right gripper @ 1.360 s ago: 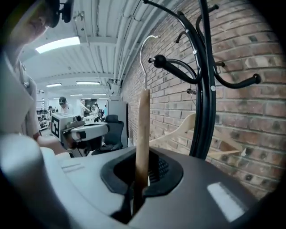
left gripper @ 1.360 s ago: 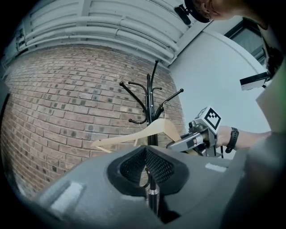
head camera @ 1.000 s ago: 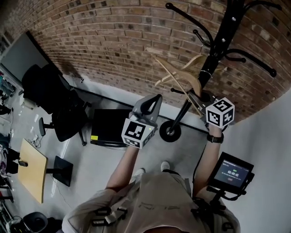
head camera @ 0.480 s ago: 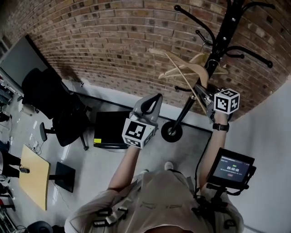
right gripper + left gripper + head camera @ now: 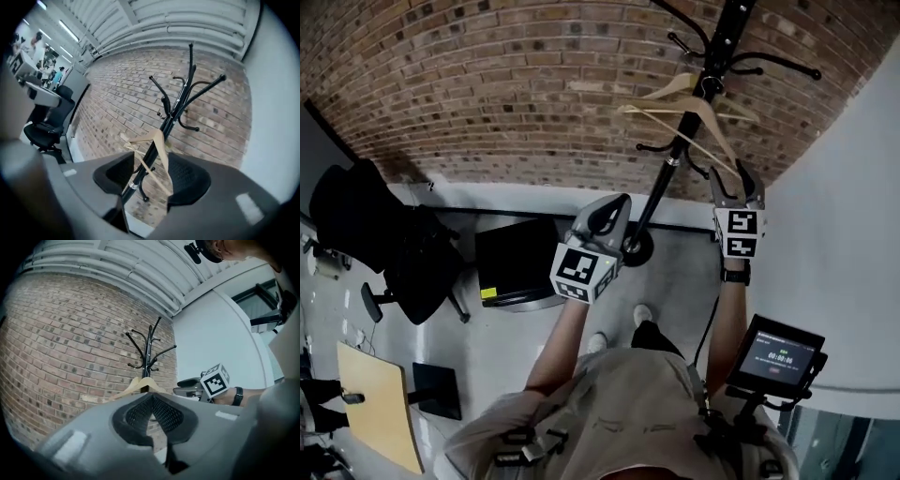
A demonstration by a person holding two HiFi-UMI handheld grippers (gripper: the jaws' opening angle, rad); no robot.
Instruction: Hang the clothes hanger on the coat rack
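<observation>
Brick wall [image 5: 487, 84] and grey floor [image 5: 516, 337] frame one black chair [image 5: 403, 253], left gripper [image 5: 619, 206] with jaws pressed together (empty), one coat rack [image 5: 714, 52] carrying two wooden hangers [image 5: 724, 139], right gripper [image 5: 733, 173] jaws opening around the nearer hanger's tip.

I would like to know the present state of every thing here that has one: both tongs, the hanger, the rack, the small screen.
clothes hanger, hanging tilted on the coat rack.
coat rack, upright.
left tongs, shut, empty.
right tongs, opening, the clothes hanger's lower end between them, not gripped.
small screen, lit.
</observation>
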